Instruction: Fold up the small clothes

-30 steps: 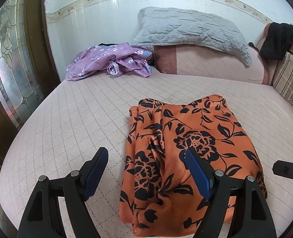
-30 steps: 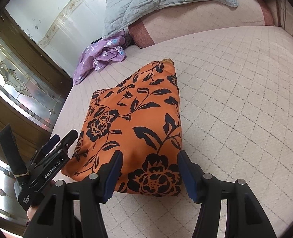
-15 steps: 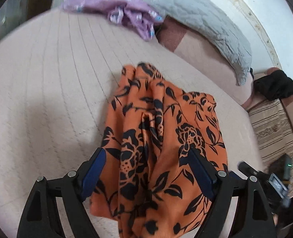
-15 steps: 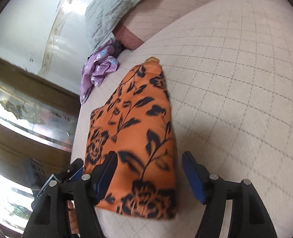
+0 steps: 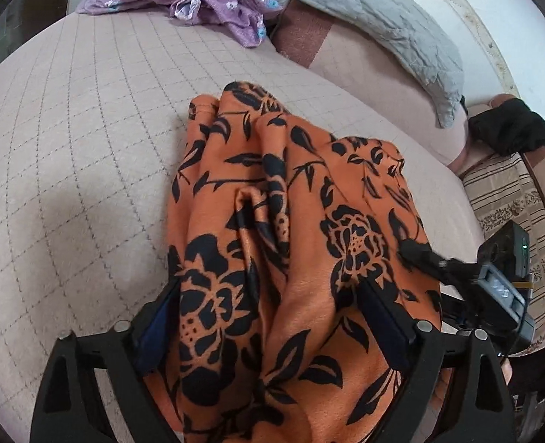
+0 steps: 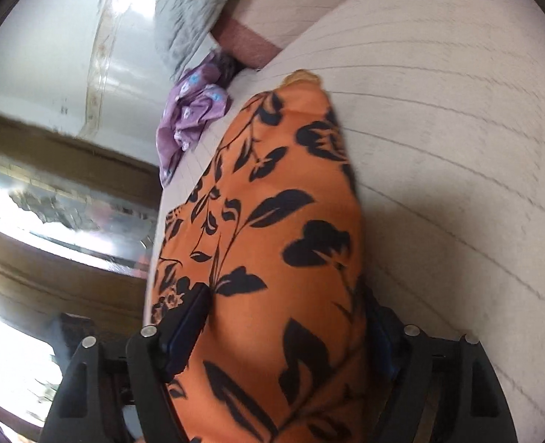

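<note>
An orange garment with black flowers [image 5: 302, 199] lies folded lengthwise on the quilted bed [image 5: 69, 155]. My left gripper [image 5: 268, 288] straddles its near end; the jaws are closing, with the cloth between them and the pads not pressing it. Its left finger [image 5: 158, 325] is at the cloth's left edge. In the right wrist view the same garment [image 6: 272, 221] fills the space between the fingers of my right gripper [image 6: 285, 291], whose jaws are opening. The right gripper's body [image 5: 501, 280] also shows at the garment's right edge in the left wrist view.
A crumpled purple floral garment [image 5: 198, 3] lies at the bed's far end beside a grey quilted pillow [image 5: 375, 22]. Dark clothing [image 5: 512, 129] hangs over a striped armrest [image 5: 508, 199] on the right. A wooden and glass door [image 6: 51, 192] stands left of the bed.
Both grippers have come down and forward over the orange garment's near end, which now lies between each pair of fingers. Both views have tilted. The right jaws stand wider.
</note>
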{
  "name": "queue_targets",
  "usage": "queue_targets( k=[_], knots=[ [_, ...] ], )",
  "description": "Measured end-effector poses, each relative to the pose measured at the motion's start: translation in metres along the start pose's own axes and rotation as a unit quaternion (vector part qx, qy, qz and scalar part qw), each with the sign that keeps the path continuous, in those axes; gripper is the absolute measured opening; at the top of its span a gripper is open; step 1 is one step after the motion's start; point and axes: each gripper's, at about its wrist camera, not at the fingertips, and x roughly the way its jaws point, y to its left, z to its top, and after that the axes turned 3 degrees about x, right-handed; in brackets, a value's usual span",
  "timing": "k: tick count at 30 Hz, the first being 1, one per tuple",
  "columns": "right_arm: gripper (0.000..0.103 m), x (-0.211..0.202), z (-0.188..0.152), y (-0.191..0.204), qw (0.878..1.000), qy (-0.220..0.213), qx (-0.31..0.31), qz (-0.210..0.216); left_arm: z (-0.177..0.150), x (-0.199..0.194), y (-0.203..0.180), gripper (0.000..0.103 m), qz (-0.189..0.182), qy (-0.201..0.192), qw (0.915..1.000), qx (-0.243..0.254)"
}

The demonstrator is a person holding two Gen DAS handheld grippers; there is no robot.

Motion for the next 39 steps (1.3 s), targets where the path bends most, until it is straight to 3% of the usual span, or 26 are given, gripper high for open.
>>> queue_targets(
  k=[4, 6, 9, 11, 19, 22, 25, 27, 28, 30, 32, 36, 39],
  knots=[
    [0.049, -0.003, -0.003, 0.0, 1.0, -0.018, -0.009, -0.001, -0.001, -0.005, -0.005, 0.052, 0.011, -0.018, 0.9995, 0.022],
    [0.043, -0.009, -0.007, 0.005, 0.999, -0.03, -0.025, -0.008, 0.0, -0.011, -0.012, 0.04, 0.018, -0.032, 0.9985, 0.041],
    [0.04, -0.022, -0.011, 0.021, 0.997, -0.048, -0.059, -0.022, -0.002, -0.024, -0.026, 0.031, 0.016, -0.058, 0.9957, 0.071],
    [0.039, -0.037, -0.014, 0.03, 0.994, -0.062, -0.083, -0.035, -0.004, -0.033, -0.037, 0.028, -0.008, -0.069, 0.9943, 0.08],
    [0.039, -0.119, -0.008, 0.014, 0.99, -0.098, -0.09, -0.037, -0.031, -0.056, -0.115, 0.028, -0.017, -0.094, 0.9843, 0.148],
    [0.039, -0.139, -0.013, -0.008, 0.993, -0.095, -0.061, -0.036, -0.051, -0.054, -0.134, 0.028, -0.017, -0.08, 0.9823, 0.169],
    [0.04, -0.136, -0.023, -0.038, 0.996, -0.079, -0.018, -0.039, -0.066, -0.03, -0.134, 0.028, 0.007, -0.038, 0.9856, 0.164],
    [0.043, -0.121, -0.03, -0.064, 0.996, -0.051, 0.021, -0.066, -0.071, -0.01, -0.127, 0.044, 0.046, -0.009, 0.9863, 0.158],
    [0.055, -0.115, -0.033, -0.072, 0.995, -0.047, 0.034, -0.077, -0.072, -0.007, -0.125, 0.046, 0.05, -0.007, 0.9858, 0.16],
    [0.06, -0.117, -0.033, -0.075, 0.994, -0.052, 0.057, -0.072, -0.071, -0.014, -0.128, 0.055, 0.076, -0.018, 0.9822, 0.171],
    [0.063, -0.124, -0.029, -0.066, 0.994, -0.048, 0.05, -0.087, -0.071, -0.029, -0.135, 0.058, 0.099, -0.043, 0.9773, 0.182],
    [0.063, -0.158, -0.034, -0.036, 0.985, -0.103, -0.017, -0.136, -0.078, -0.054, -0.145, 0.061, 0.118, -0.078, 0.972, 0.188],
    [0.063, -0.183, -0.05, -0.017, 0.981, -0.136, -0.051, -0.127, -0.083, -0.064, -0.149, 0.061, 0.128, -0.095, 0.969, 0.189]
  ],
)
